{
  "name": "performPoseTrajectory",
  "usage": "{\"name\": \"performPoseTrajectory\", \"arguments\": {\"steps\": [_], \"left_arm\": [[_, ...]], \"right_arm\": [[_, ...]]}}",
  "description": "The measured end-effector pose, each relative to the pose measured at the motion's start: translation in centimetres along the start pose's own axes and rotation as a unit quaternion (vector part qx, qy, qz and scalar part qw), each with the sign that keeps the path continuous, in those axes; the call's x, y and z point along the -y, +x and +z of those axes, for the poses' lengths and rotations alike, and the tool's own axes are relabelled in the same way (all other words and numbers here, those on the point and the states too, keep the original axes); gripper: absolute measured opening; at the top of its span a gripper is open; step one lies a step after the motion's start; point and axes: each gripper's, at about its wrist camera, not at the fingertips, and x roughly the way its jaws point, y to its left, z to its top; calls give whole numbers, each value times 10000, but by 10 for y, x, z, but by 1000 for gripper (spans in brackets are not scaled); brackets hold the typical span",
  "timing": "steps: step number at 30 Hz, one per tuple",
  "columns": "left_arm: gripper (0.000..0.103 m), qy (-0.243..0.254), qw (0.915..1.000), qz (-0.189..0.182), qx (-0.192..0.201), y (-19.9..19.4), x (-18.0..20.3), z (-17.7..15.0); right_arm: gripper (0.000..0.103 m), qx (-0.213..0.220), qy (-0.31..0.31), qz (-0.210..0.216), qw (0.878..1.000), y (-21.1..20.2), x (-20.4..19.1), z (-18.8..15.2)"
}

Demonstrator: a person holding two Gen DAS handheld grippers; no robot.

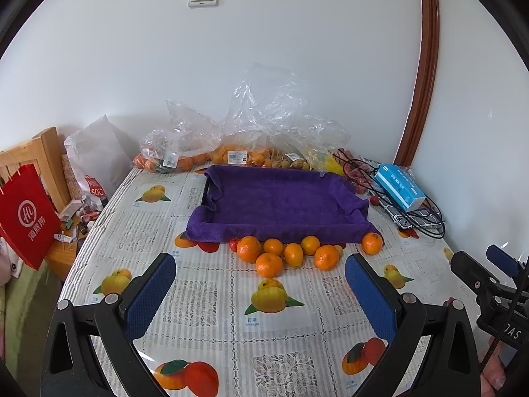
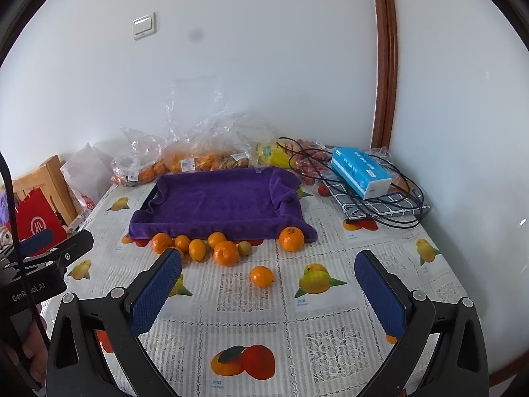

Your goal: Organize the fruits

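Note:
A tray lined with a purple towel [image 1: 281, 198] [image 2: 215, 198] sits mid-table and holds nothing. Several loose oranges [image 1: 269, 264] [image 2: 225, 253] and small fruits lie along its front edge. One orange [image 1: 372, 243] [image 2: 291, 239] lies at the tray's front right corner, and a small one [image 2: 262, 276] lies apart, nearer me. My left gripper [image 1: 259, 284] is open and empty, hovering just in front of the pile. My right gripper [image 2: 267, 278] is open and empty, with the lone small orange between its blue pads.
Clear plastic bags of fruit [image 1: 231, 152] [image 2: 185, 162] line the wall behind the tray. A blue tissue box [image 1: 400, 187] [image 2: 360, 172] lies on black cables and a folded cloth at the right. A red paper bag [image 1: 26, 215] and a wooden chair [image 1: 46, 158] stand to the left.

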Motion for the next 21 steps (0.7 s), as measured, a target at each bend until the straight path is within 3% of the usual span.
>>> {"name": "performPoseTrajectory", "arguments": {"steps": [21], "left_arm": [[103, 18, 10000, 36, 28, -3, -2, -1]], "right_arm": [[103, 30, -4, 43, 10000, -3, -2, 0]]}}
